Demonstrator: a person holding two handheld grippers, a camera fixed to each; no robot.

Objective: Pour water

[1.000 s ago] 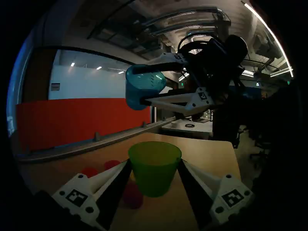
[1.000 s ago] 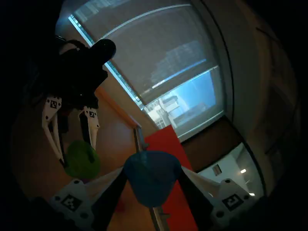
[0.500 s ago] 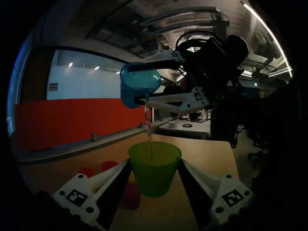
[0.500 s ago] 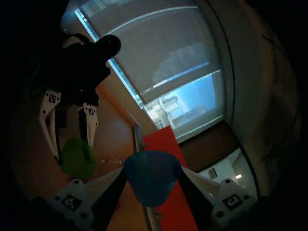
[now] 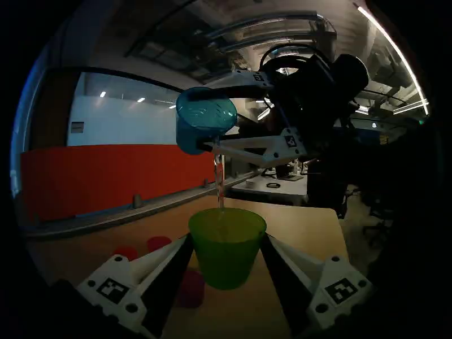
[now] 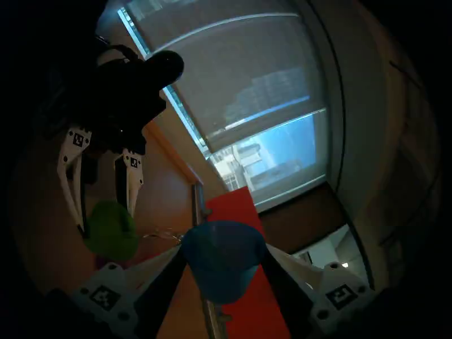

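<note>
The green cup at six o'clock is smooth, translucent plastic; the blue cup at eleven o'clock likewise, with a slight gloss. The left gripper has matt white plastic fingers. The table looks smooth, wood-toned.

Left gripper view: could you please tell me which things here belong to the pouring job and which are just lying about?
In the job:
- blue cup, tilted, held by the right gripper
- water stream
- green cup, held by the left gripper

Lying about:
- two small red cups on the table
- pink cup beside them
</note>
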